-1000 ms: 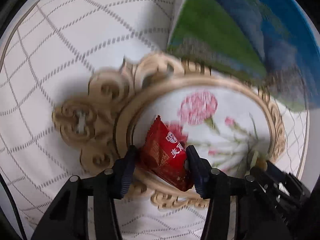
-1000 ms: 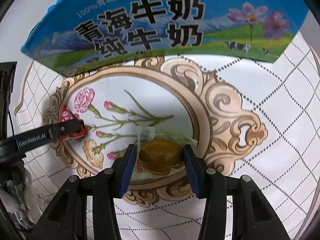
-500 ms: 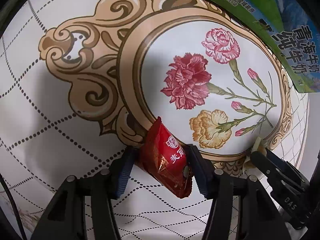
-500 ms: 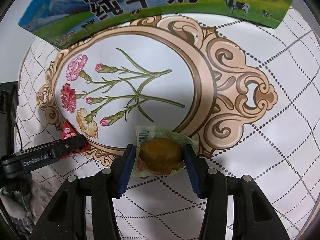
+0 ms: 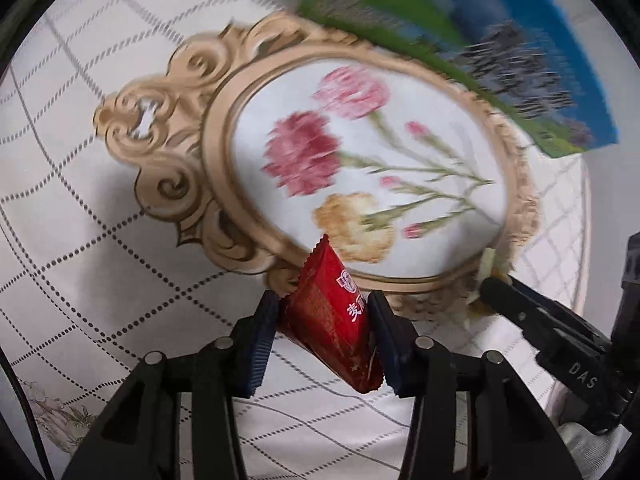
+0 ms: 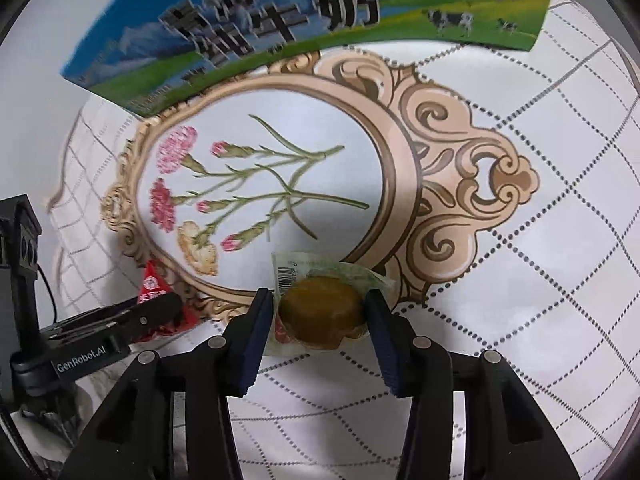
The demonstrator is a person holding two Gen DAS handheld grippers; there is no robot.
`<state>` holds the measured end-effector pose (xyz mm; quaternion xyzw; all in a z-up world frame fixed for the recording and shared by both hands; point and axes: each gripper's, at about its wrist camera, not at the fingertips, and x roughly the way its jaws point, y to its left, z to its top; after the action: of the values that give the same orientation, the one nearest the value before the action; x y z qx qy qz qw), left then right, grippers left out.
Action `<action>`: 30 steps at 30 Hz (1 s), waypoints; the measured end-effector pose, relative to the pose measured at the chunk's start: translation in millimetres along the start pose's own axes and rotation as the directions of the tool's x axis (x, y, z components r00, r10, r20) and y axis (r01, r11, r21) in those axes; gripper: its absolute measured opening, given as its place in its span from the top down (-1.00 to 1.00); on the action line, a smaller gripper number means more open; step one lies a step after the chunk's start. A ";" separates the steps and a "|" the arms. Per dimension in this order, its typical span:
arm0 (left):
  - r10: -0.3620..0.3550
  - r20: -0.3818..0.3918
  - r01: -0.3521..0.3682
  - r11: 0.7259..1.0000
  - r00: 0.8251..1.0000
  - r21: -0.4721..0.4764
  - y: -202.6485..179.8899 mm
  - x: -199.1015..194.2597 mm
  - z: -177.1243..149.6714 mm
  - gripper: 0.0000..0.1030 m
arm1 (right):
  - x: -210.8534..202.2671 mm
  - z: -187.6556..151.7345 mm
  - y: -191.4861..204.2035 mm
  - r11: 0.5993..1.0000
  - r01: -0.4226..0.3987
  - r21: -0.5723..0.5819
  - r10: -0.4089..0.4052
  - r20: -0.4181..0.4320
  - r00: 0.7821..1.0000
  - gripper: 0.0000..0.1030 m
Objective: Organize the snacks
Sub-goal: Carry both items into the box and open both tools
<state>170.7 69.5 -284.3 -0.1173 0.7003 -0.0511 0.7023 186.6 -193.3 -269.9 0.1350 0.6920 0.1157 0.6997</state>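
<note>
My left gripper (image 5: 323,312) is shut on a red snack packet (image 5: 334,320), held above the tablecloth near the lower rim of the printed oval frame. The packet also shows in the right wrist view (image 6: 154,286) with the left gripper (image 6: 160,308) at the lower left. My right gripper (image 6: 318,312) is shut on a clear-wrapped brown cake (image 6: 322,312), held over the same rim. The right gripper's fingers (image 5: 516,304) show at the right of the left wrist view, with a bit of wrapper at their tip.
A blue and green milk carton box (image 6: 280,12) stands at the far side of the cloth; it also shows in the left wrist view (image 5: 480,40). The white checked tablecloth (image 6: 540,280) has a printed flower medallion (image 6: 260,184).
Both grippers keep hold of their snacks. The views have shifted back toward the milk box, which looms larger again than half a second ago.
</note>
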 end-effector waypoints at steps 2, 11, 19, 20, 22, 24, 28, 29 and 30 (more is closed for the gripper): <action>-0.025 0.026 0.024 1.000 0.999 0.017 -13.9 -16.8 1.9 0.17 | -14.9 0.1 -2.5 1.000 -0.018 0.000 0.018 0.023 1.000 0.03; -0.150 0.172 0.122 0.979 0.974 0.162 -87.7 -103.8 52.9 0.17 | -128.8 55.9 4.9 0.996 -0.092 -0.014 0.093 0.215 0.972 0.03; -0.130 0.213 0.087 0.975 0.968 0.203 -115.3 -128.0 136.4 0.16 | -198.7 140.2 3.7 0.999 -0.021 -0.027 0.029 0.360 0.933 0.02; -0.119 0.202 0.080 0.978 0.972 0.195 -116.4 -125.0 148.6 0.16 | -200.6 150.6 1.3 1.000 -0.004 -0.021 0.011 0.366 0.931 0.02; -0.104 0.161 0.072 0.979 0.981 0.193 -116.6 -113.1 169.0 0.16 | -198.2 172.5 -5.8 1.000 0.015 -0.010 -0.010 0.354 0.935 0.02; -0.086 0.119 0.064 0.982 0.989 0.176 -113.3 -101.0 183.1 0.16 | -189.8 191.4 -12.5 0.999 0.036 0.000 -0.034 0.331 0.943 0.02; -0.035 0.055 0.025 0.986 0.998 0.167 -112.7 -75.2 205.8 0.16 | -164.5 218.6 -27.1 0.997 0.072 0.030 -0.077 0.274 0.959 0.02; -0.021 0.043 0.014 0.986 0.999 0.167 -113.1 -70.6 209.5 0.16 | -158.3 223.2 -30.3 0.996 0.079 0.038 -0.086 0.260 0.962 0.02; -0.006 0.034 0.000 0.986 0.999 0.169 -113.5 -66.6 212.3 0.16 | -149.9 228.3 -33.8 0.995 0.089 0.048 -0.098 0.236 0.967 0.02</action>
<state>391.6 -4.7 -194.6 -0.0593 0.6811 -0.1093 0.7216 411.6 -283.8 -139.9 0.1280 0.6106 0.0524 0.7798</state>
